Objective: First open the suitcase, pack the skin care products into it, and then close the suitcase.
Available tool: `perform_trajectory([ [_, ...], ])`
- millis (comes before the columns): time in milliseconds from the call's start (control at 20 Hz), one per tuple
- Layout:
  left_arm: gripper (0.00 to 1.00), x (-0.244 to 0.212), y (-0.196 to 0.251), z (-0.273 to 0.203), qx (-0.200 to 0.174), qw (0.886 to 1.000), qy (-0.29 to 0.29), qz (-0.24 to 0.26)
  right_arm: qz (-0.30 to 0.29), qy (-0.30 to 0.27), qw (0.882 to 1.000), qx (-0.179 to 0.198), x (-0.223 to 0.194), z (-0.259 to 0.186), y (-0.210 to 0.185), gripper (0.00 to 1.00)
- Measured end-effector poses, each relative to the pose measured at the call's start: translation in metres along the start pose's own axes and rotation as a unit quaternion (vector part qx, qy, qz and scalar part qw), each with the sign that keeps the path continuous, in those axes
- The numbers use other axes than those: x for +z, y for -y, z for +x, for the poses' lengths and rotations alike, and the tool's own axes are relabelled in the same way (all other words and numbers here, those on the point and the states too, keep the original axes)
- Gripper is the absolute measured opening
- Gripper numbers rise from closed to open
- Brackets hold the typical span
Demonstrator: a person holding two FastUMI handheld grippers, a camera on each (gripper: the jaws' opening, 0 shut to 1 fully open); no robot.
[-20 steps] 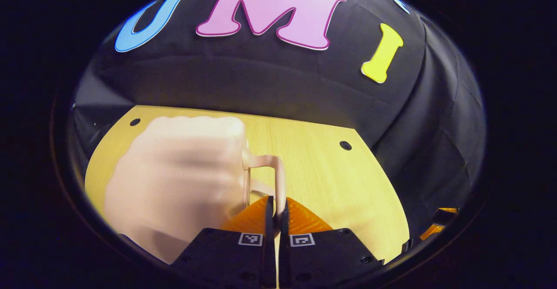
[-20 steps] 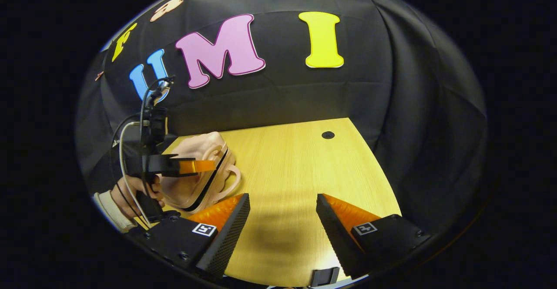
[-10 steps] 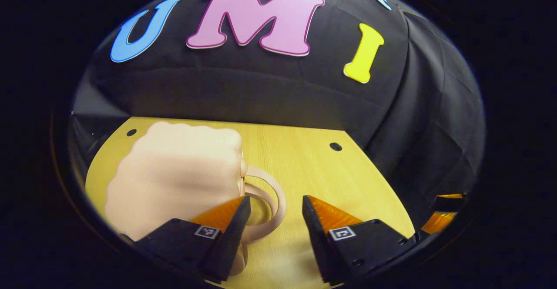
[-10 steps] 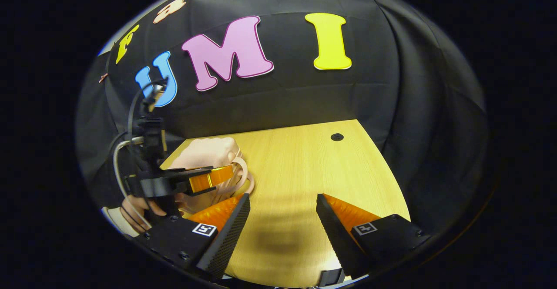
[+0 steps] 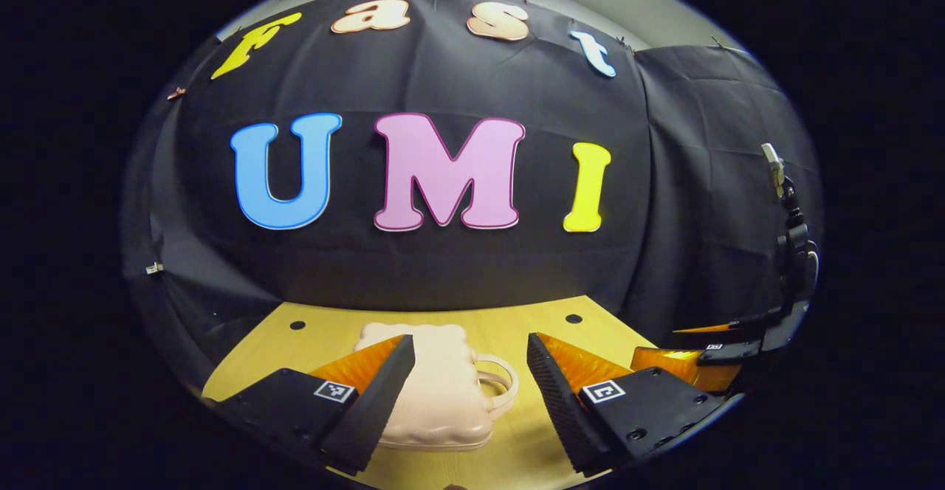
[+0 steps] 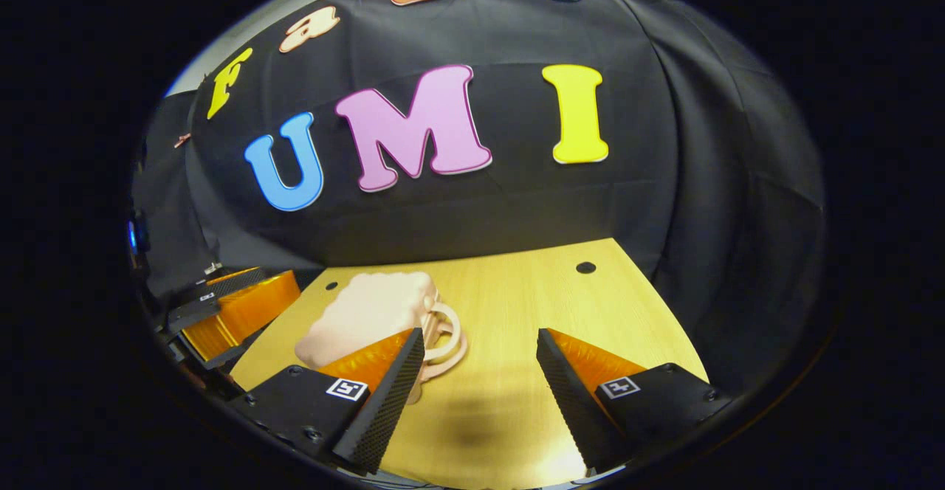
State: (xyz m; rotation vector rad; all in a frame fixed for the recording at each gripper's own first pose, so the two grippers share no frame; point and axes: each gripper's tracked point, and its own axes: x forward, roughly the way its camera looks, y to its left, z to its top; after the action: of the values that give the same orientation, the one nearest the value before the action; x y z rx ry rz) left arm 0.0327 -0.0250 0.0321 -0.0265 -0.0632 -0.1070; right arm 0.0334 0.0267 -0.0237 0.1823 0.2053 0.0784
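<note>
A: What is the biggest thing here?

B: The counter (image 5: 546, 342), a pale wooden top with small dark holes near its far edge. It stands in front of the black cloth wall (image 5: 443, 276). In the right gripper view the counter (image 6: 517, 305) reaches from the near edge to the wall.

A: And where is the suitcase?

B: The suitcase (image 5: 435, 394) is small, pale pink, with a wavy outline. It lies flat on the counter and it looks closed. In the left gripper view it is in the middle, near the camera, partly behind the left finger. Its handle (image 5: 498, 387), a loop of the same colour, points to the right. In the right gripper view the suitcase (image 6: 365, 313) lies on the left part of the counter, and the handle (image 6: 447, 335) is also on its right side.

A: How are the claws?

B: The left claw (image 5: 469, 387) is apart, with a wide gap, and it touches nothing; it is nearer than the suitcase. In the right gripper view this claw (image 6: 229, 305) is at the far left, beside the counter edge. The right claw (image 6: 480, 379) is also apart and holds nothing; between its fingers I see bare counter. In the left gripper view this claw (image 5: 701, 350) is at the far right edge.
</note>
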Motion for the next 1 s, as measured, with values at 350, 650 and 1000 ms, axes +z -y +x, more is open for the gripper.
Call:
perform_trajectory([
  [350,0.96,-0.001,-0.062,-0.060,0.027,0.999,0.032,-0.030,-0.031,0.096,0.995,-0.002,0.027,-0.049,-0.055,0.97],
  [650,0.96,-0.011,-0.099,-0.090,0.054,0.997,0.034,-0.049,-0.053,0.109,0.993,-0.010,0.010,-0.074,-0.078,0.97],
  [1000,0.96,-0.013,-0.108,-0.103,0.051,0.998,0.032,-0.034,-0.053,0.116,0.992,-0.021,0.005,-0.090,-0.088,0.97],
])
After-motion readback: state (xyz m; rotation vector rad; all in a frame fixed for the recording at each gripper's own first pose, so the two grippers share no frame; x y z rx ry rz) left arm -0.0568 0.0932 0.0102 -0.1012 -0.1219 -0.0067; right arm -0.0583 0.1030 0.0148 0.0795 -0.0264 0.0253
